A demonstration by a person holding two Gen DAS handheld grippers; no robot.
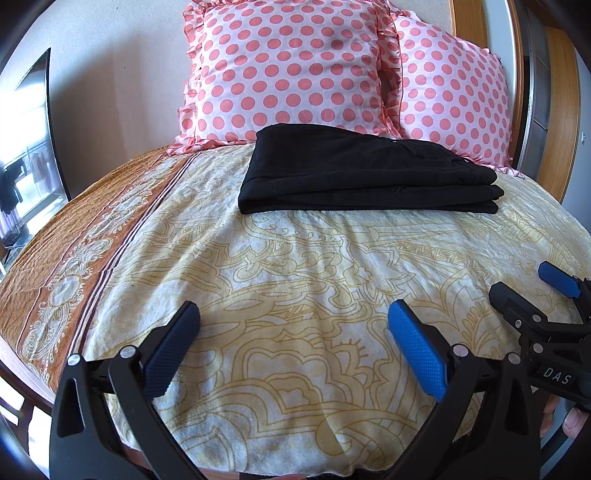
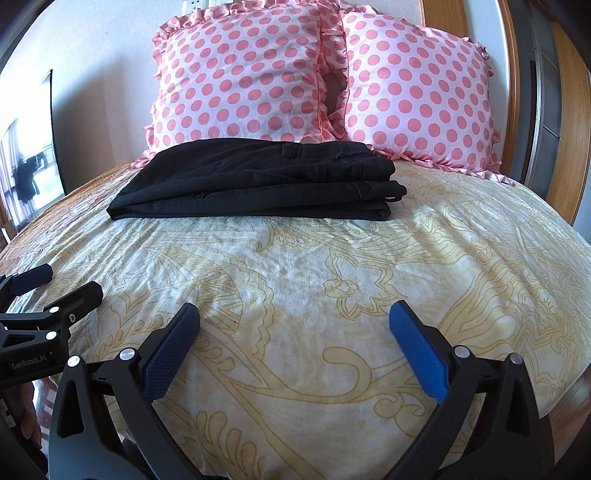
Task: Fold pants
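Black pants (image 1: pixel 365 170) lie folded in a stacked bundle on the yellow patterned bedsheet (image 1: pixel 295 280), just before two polka-dot pillows (image 1: pixel 291 70). Left gripper (image 1: pixel 295 343) and right gripper (image 2: pixel 295 343) hover near the bed's foot, jaws spread wide (both empty).

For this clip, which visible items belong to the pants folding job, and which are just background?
Job:
- folded black fabric pants
- left gripper, open
- right gripper, open

Background:
- two pink polka-dot ruffled pillows
- cream and yellow patterned bedsheet
- wooden headboard
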